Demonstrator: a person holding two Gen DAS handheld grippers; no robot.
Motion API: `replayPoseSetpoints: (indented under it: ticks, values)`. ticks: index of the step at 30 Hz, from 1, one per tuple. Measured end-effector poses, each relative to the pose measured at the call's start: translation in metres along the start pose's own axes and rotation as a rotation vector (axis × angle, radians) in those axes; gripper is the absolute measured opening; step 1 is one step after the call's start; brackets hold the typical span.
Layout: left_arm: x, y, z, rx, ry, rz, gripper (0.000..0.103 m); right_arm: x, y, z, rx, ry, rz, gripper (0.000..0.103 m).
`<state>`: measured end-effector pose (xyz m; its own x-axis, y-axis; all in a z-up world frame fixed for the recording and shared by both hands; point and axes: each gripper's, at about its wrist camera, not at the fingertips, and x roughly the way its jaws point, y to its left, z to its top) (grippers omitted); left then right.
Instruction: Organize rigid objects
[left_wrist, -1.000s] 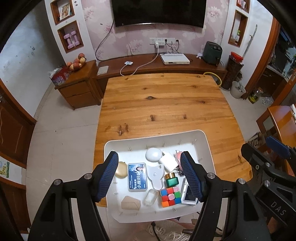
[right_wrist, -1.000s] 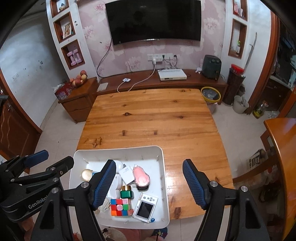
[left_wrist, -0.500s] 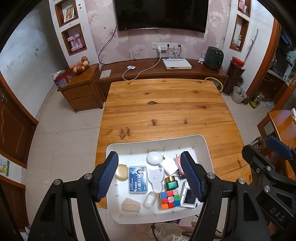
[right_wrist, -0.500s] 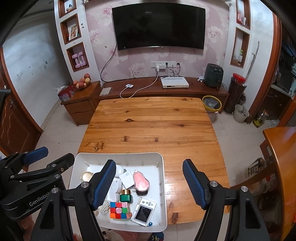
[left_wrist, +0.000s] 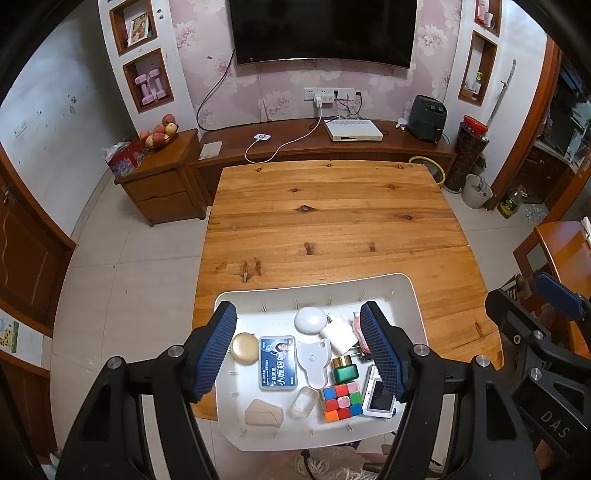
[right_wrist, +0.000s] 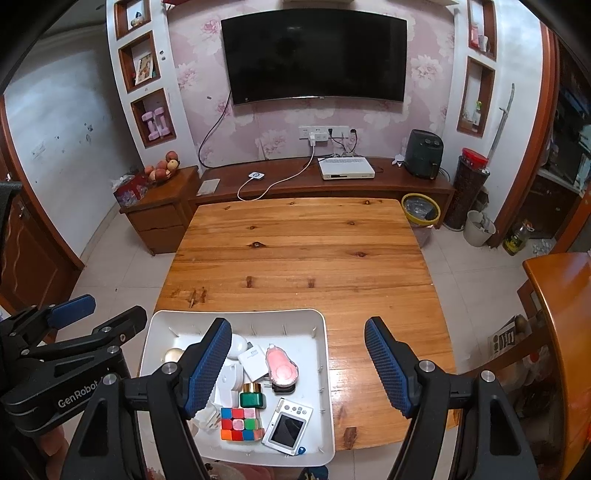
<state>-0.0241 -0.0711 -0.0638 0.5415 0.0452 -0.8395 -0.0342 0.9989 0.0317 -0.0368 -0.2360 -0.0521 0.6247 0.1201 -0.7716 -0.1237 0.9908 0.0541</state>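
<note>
A white tray (left_wrist: 402, 291) of small rigid objects, among them a colour cube (left_wrist: 340, 401), a blue tin (left_wrist: 277, 362) and a small camera (right_wrist: 288, 427), sits at the bench's (left_wrist: 332, 214) near edge, towards its left corner. The rest of the wooden top is bare to the far edge facing the TV wall. Left hand-held gripper (left_wrist: 300, 350) and right hand-held gripper (right_wrist: 297, 365) both hover spread wide, holding nothing.

left wrist: high, facing down-forward | right wrist: same | shared: tray (left_wrist: 412, 295), table (right_wrist: 306, 251)
</note>
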Motion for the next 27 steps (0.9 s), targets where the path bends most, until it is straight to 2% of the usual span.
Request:
replayPoseSetpoints:
  ticks: [27]
  values:
    - [0.0012,0.0005,0.0012,-0.003,0.006,0.000,0.073,-0.0005,0.0032,-0.0020,0.029,-0.001,-0.018,0.075]
